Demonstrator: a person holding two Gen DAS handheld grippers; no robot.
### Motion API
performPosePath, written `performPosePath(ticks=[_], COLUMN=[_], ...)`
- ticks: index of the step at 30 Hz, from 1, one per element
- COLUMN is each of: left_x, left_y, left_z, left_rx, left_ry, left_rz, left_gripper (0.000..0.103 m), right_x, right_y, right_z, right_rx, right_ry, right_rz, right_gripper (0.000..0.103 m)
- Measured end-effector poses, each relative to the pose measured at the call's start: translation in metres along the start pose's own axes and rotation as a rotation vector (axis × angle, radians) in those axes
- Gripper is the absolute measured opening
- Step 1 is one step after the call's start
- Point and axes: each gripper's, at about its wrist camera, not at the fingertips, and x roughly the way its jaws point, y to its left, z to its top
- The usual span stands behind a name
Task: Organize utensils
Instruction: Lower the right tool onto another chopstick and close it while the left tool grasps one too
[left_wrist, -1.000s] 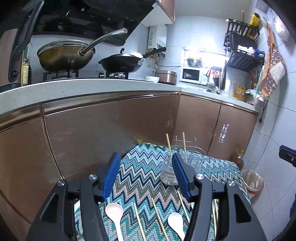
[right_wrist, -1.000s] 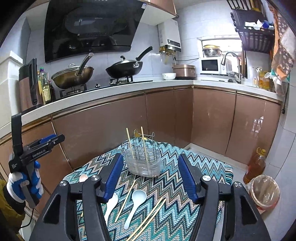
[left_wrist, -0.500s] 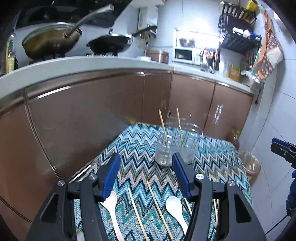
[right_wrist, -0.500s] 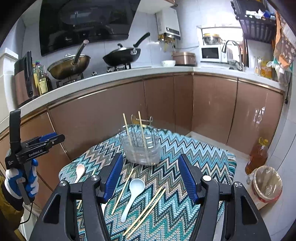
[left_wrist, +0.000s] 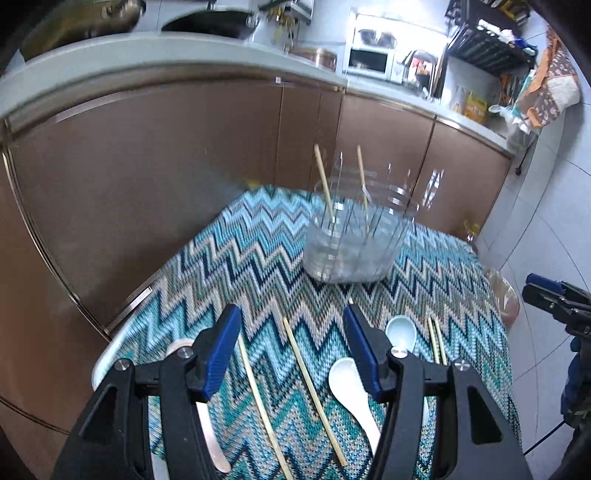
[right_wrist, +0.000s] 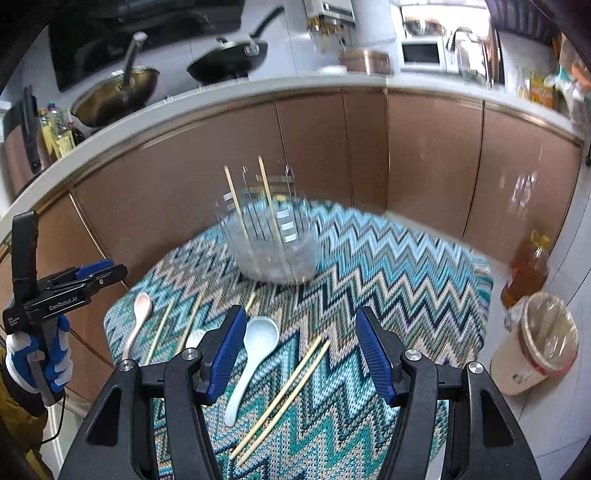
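Note:
A wire utensil holder (left_wrist: 354, 236) (right_wrist: 271, 236) with two chopsticks upright in it stands on a zigzag-patterned cloth (left_wrist: 258, 258) (right_wrist: 388, 266). Loose on the cloth lie a pink spoon (right_wrist: 138, 314), a white spoon (left_wrist: 351, 391), a pale blue spoon (right_wrist: 255, 350) (left_wrist: 400, 328) and several chopsticks (left_wrist: 314, 387) (right_wrist: 284, 395). My left gripper (left_wrist: 291, 350) is open above two chopsticks. My right gripper (right_wrist: 301, 354) is open above the chopstick pair and the blue spoon. Each gripper shows in the other's view, the left (right_wrist: 74, 284) and the right (left_wrist: 554, 295).
Brown kitchen cabinets (right_wrist: 369, 147) curve behind the table under a counter with pans (right_wrist: 229, 59). A lined waste bin (right_wrist: 535, 339) and an oil bottle (right_wrist: 528, 269) stand on the floor to the right.
Both grippers have tilted down and moved closer over the cloth; the loose utensils now sit between the fingers. Both stay open and nothing has been picked up.

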Motion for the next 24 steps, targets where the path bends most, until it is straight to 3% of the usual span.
performPosePath(ticks=[6,14,17,24], left_x=[0.033,0.076,0.087,0.112], left_y=[-0.009,-0.001,0.006,0.012], left_z=[-0.009,-0.009,-0.005,0.002], left_rx=[-0.024,-0.086,-0.107,-0.133], left_ry=[0.122,0.248,0.278,0.35], left_rz=[-0.048,-0.049,-0.051,-0.062], left_gripper=[0.055,0.043,0.038,0.032], right_x=[0.041,0.097,0.119,0.152], right_y=[-0.014,-0.031,-0.039,-0.048], right_z=[-0.008,-0.022,-0.027,-0.023], right_rx=[0.045,0.108,0.135,0.158], right_ry=[0.119,0.278,0.34,0.42], right_rz=[0.03,0.063,0.061,0.058], right_gripper=[0.054,0.027,0.021,0.017])
